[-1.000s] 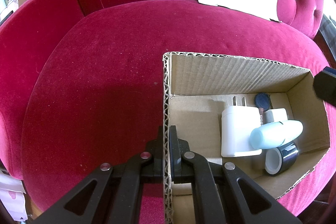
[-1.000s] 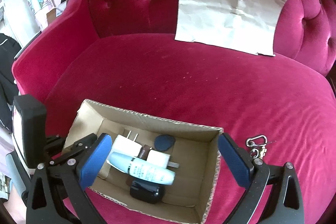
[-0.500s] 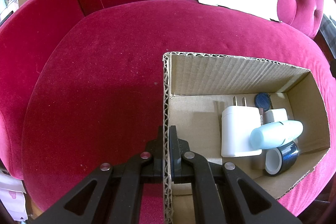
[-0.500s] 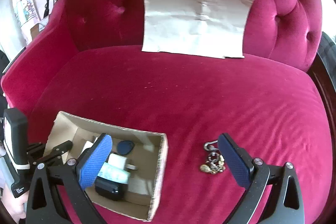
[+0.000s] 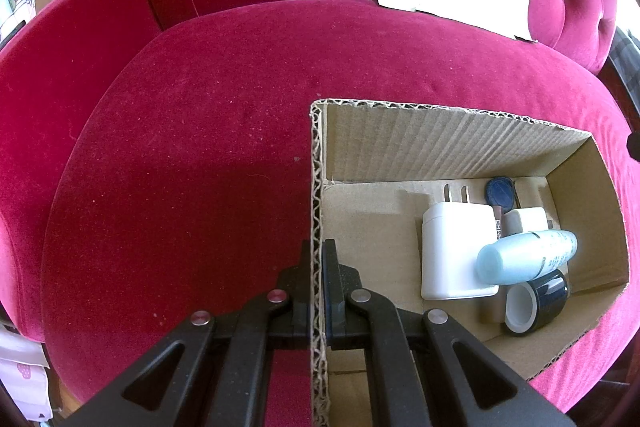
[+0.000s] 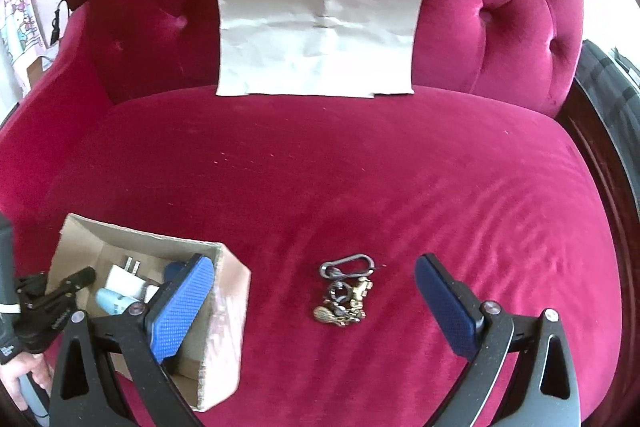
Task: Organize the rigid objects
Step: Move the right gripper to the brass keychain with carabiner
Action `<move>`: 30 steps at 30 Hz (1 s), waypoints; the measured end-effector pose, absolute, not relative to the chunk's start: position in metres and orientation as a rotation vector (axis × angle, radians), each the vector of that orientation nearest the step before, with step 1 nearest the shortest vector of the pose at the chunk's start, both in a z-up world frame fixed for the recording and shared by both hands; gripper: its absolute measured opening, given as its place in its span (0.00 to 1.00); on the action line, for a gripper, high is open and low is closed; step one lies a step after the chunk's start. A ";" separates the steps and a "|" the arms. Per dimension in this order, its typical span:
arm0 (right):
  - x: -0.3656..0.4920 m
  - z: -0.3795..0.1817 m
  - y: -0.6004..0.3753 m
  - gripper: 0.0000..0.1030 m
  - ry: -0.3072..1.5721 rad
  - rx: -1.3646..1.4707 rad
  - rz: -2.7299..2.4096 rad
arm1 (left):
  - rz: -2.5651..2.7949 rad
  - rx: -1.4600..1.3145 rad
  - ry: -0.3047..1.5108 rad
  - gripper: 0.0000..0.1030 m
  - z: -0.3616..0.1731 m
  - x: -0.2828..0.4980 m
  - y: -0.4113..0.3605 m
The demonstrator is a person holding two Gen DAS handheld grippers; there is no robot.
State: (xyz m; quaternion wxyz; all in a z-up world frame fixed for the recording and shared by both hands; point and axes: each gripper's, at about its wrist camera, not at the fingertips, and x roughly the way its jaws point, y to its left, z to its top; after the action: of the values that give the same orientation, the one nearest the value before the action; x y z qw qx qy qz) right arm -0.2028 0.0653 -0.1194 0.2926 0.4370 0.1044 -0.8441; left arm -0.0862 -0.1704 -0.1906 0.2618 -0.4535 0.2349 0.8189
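1. The keychain [image 6: 346, 293], a carabiner with brass charms, lay alone on the sofa seat [image 6: 360, 167], just beside the cardboard box [image 6: 224, 311] on its open side and apart from it. I judged it the last loose item.
2. Inside the box, a white charger [image 5: 456, 251], a pale blue bottle [image 5: 528, 261], a roll of dark tape [image 5: 536, 301], a blue tag [image 5: 500, 191] and a small white block [image 5: 526, 221] were already stowed, clustered at the end away from my left gripper [image 5: 317, 267].
3. My left gripper was clamped tight on the box's wall, steadying it.
4. My right gripper [image 6: 312, 295] stood wide open and empty, its pads either side of the keychain, not touching it.
5. What remained: grasp the keychain and drop it into the box.
6. A sheet of paper [image 6: 320, 27] leaned on the backrest, beyond the box.
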 end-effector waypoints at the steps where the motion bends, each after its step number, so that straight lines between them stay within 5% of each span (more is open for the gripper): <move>1: -0.204 -0.121 0.067 1.00 0.284 1.168 -2.253 | 2.103 -1.128 0.720 0.03 -0.191 -0.087 -0.170; 30: -0.225 -0.190 0.084 1.00 0.331 1.280 -2.228 | 2.066 -1.098 0.748 0.03 -0.191 -0.090 -0.171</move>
State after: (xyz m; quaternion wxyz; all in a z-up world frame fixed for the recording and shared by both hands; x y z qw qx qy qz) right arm -0.2252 0.0836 -0.1897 0.2721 0.4755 0.1230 -0.8275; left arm -0.0897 -0.1706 -0.1911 0.3360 -0.4210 0.2869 0.7922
